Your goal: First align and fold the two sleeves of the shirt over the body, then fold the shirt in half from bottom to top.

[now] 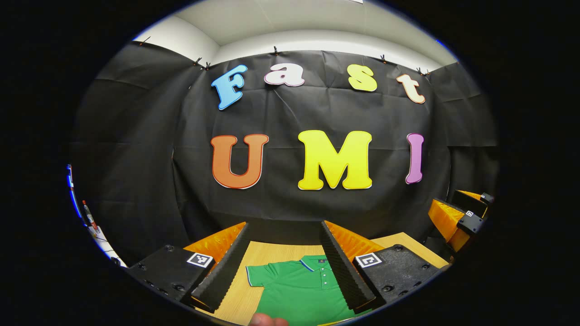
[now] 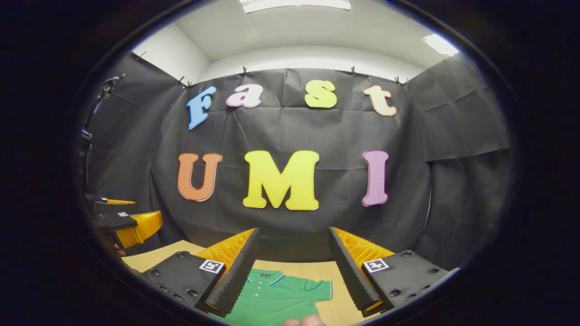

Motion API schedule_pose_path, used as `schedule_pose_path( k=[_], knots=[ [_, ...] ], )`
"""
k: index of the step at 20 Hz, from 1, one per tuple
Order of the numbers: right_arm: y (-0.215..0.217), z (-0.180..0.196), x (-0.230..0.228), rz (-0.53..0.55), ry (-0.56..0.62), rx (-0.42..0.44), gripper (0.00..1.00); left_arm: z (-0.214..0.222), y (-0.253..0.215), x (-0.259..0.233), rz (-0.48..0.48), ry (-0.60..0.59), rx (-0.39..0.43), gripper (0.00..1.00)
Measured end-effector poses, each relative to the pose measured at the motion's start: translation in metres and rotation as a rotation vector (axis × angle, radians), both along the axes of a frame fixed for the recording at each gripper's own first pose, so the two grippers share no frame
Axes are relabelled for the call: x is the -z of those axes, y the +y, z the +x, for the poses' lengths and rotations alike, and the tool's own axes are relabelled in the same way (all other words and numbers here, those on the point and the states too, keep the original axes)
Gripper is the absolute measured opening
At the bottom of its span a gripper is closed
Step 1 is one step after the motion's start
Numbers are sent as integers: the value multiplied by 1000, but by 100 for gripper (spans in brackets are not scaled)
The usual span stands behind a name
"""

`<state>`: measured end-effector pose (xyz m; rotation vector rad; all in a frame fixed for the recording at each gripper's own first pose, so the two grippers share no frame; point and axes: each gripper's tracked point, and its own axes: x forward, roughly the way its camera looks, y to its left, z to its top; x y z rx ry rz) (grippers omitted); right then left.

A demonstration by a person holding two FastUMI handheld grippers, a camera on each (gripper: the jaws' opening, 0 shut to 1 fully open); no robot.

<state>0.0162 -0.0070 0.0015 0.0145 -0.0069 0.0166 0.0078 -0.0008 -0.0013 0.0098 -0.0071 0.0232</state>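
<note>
1. The shirt [image 1: 301, 287] looks like soft knitted cloth, matt, with a smooth flat collar and small glossy buttons at 12 o'clock on its front.
2. The worktop [image 1: 272, 251] shows pale wood grain, smooth with a faint satin sheen.
3. The left claw [image 1: 284, 265] has fingers [image 1: 226, 267] faced with ribbed, matt foam-like pads, backed by ridged shiny plastic; its body looks like grainy matt plastic.
4. The right claw [image 2: 294, 267] has the same ribbed pads [image 2: 349, 267].
5. The booth wall [image 1: 281, 199] is matt, creased cloth.
</note>
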Motion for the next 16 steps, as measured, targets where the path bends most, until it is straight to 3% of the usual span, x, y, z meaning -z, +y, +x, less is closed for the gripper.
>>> schedule_pose_path(
  k=[16],
  knots=[
    [-14, 16, 11, -8, 30, -17, 89, 10, -14, 15, 19, 11, 11, 100]
  ],
)
